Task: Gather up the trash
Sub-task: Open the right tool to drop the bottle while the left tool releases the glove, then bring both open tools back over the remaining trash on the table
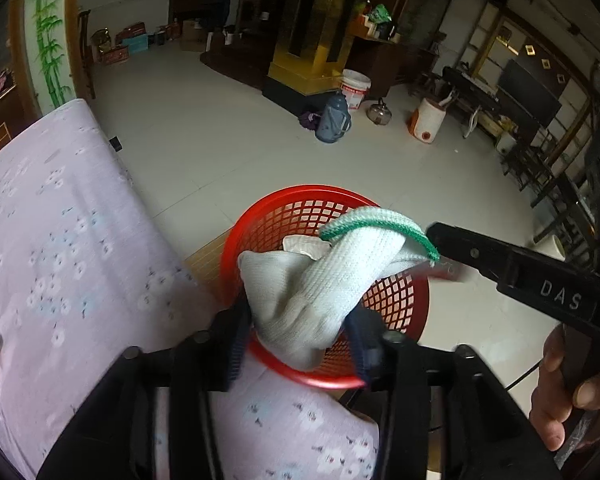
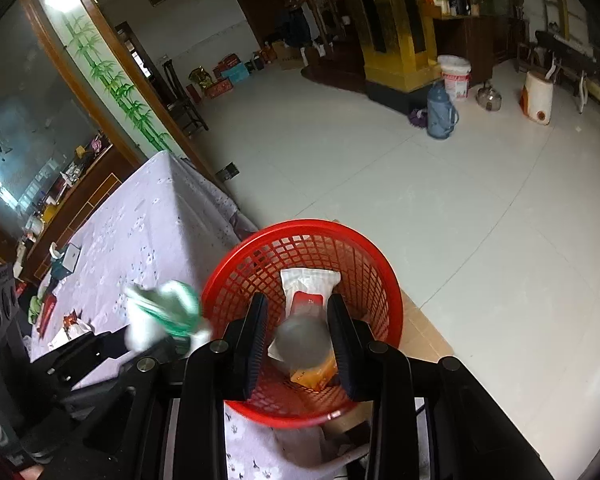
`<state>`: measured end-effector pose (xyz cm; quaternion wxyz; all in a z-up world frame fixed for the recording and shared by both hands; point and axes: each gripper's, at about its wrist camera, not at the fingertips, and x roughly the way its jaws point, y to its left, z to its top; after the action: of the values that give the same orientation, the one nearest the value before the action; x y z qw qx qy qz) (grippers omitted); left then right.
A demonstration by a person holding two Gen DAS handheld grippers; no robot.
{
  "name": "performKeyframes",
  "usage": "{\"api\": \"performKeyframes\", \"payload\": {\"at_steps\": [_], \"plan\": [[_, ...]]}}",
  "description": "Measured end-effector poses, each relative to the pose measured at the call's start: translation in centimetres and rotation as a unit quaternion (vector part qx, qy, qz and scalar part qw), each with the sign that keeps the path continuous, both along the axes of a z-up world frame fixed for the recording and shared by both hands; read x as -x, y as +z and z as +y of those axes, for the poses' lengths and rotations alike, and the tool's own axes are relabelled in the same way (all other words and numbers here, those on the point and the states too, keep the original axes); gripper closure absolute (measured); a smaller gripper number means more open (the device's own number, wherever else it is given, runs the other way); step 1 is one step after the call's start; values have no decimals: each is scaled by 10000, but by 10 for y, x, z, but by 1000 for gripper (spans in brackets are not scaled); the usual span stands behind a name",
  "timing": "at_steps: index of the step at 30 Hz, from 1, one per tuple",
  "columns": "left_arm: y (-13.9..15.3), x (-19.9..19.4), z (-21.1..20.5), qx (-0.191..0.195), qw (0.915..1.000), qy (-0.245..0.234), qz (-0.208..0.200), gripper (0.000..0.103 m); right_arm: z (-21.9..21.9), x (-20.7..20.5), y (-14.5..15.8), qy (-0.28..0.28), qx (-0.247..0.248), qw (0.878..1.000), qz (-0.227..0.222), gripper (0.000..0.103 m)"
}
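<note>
The white knit work glove with a green cuff is clamped between the fingers of the left gripper, hanging over the near rim of the red mesh basket, which fills the 6 o'clock part of the left wrist view. In the right wrist view the right gripper stands with its jaws spread wide and nothing between them, above the basket's mouth; inside lie a white plastic packet, a red wrapper and an orange wrapper. A blurred grey round object shows between the fingers; what it is cannot be told. At 9 o'clock lies the lilac flowered tablecloth.
</note>
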<state>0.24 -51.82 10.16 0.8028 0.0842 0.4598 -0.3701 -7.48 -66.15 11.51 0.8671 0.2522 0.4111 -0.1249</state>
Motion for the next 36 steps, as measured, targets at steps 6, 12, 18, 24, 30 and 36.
{"api": "performKeyframes", "payload": {"at_steps": [6, 12, 18, 24, 30, 36], "plan": [[4, 1, 8, 61, 9998, 173, -55, 46, -1, 3, 12, -65, 238, 9997, -50, 69], [13, 11, 48, 35, 9982, 540, -243, 45, 26, -1, 17, 296, 163, 9994, -71, 69], [17, 21, 106, -5, 9941, 1025, -367, 45, 84, -19, 14, 908, -14, 9959, 9, 69], [20, 26, 181, 14, 9848, 1707, -323, 45, 152, -39, 7, 1547, -208, 9876, 157, 69], [19, 27, 272, 12, 9662, 2569, -226, 45, 220, -57, 8, 2151, -271, 9760, 205, 66], [10, 26, 374, -34, 9386, 3448, -106, 45, 292, -83, 3, 2655, -374, 9628, 337, 65]]}}
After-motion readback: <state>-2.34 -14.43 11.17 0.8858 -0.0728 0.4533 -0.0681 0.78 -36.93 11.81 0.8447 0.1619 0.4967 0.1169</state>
